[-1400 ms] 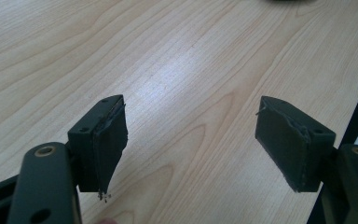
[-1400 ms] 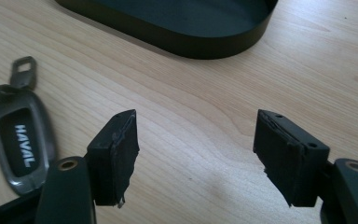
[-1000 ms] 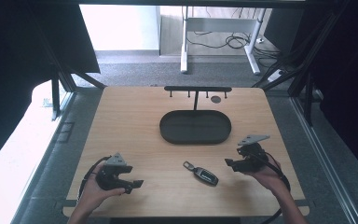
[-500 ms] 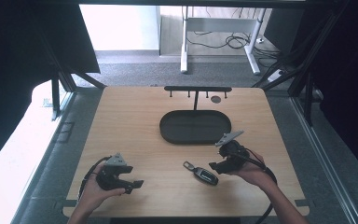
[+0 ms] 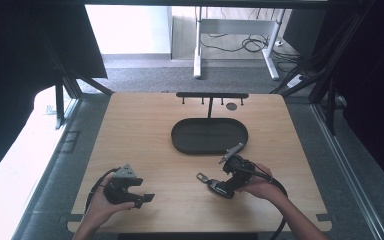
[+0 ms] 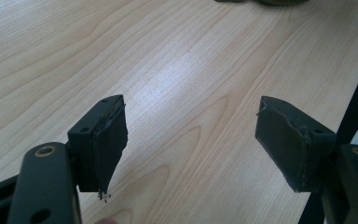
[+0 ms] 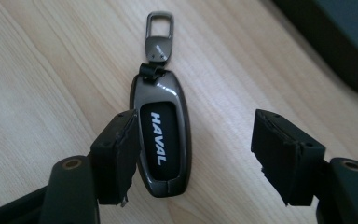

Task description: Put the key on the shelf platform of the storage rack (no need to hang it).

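key fob [image 7: 162,140]: lies flat on the worktop [image 5: 145,135], just short of the dark tray [image 5: 210,136], between your right jaws.
right gripper [image 7: 193,156]: jaws spread and just opened wider, straddling the fob for a pinch; not pressing.
left gripper [image 6: 191,140]: jaws spread, empty, parked out of your way.

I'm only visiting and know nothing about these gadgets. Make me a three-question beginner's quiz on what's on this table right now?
1. What word is printed on the car key fob?
2. True or false: the right gripper has its jaws clamped on the fob.
3. Which lies farther from the person: A) the fob, B) the black oval tray?

Key:
1. HAVAL.
2. False. The jaws stand open around it; one pad sits beside the fob, the other well clear.
3. B. The tray lies mid-table, beyond the fob.
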The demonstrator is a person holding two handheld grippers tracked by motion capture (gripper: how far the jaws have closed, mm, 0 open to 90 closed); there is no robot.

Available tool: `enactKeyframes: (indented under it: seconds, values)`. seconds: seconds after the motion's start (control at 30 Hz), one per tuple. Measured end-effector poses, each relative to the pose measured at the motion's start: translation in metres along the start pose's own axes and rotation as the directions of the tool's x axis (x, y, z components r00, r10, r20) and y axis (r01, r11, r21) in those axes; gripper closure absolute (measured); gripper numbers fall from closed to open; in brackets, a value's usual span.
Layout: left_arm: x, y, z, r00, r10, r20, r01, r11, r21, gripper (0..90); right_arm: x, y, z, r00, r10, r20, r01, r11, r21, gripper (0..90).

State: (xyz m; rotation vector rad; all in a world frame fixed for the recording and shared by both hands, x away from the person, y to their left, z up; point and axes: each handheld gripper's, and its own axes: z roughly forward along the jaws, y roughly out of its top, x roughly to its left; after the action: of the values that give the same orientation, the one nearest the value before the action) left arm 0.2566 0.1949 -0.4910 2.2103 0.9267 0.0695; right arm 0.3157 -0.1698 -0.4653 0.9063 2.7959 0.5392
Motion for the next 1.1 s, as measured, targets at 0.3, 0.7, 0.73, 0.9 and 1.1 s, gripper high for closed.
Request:
enactKeyframes:
  seconds: [0.3, 0.7, 0.73, 0.9, 1.1]
  values:
    - [0.002, -0.001, 0.0, 1.0, 0.0, 0.0, 0.0, 1.0, 0.003, 25.5, 0.005, 0.0, 0.018, 0.9994, -0.022, -0.027, 0.023, 0.998, 0.056, 31.4]
    - [0.002, -0.001, 0.001, 1.0, -0.004, -0.005, 0.004, 1.0, 0.001, 25.5, 0.011, 0.006, 0.039, 0.9982, -0.055, -0.022, 0.057, 0.992, 0.114, 31.5]
    - [0.002, -0.001, 0.001, 1.0, -0.003, -0.005, 0.003, 1.0, 0.001, 25.5, 0.012, 0.007, 0.04, 0.9982, -0.056, -0.023, 0.058, 0.991, 0.117, 31.7]
    - [0.003, -0.001, 0.0, 1.0, -0.003, -0.006, 0.003, 1.0, 0.001, 25.5, 0.012, 0.007, 0.045, 0.998, -0.058, -0.024, 0.061, 0.988, 0.139, 34.2]
    - [0.002, -0.001, 0.001, 1.0, -0.005, -0.005, 0.005, 1.0, 0.004, 25.5, 0.011, 0.007, 0.045, 0.9974, -0.057, -0.044, 0.063, 0.988, 0.143, 39.1]
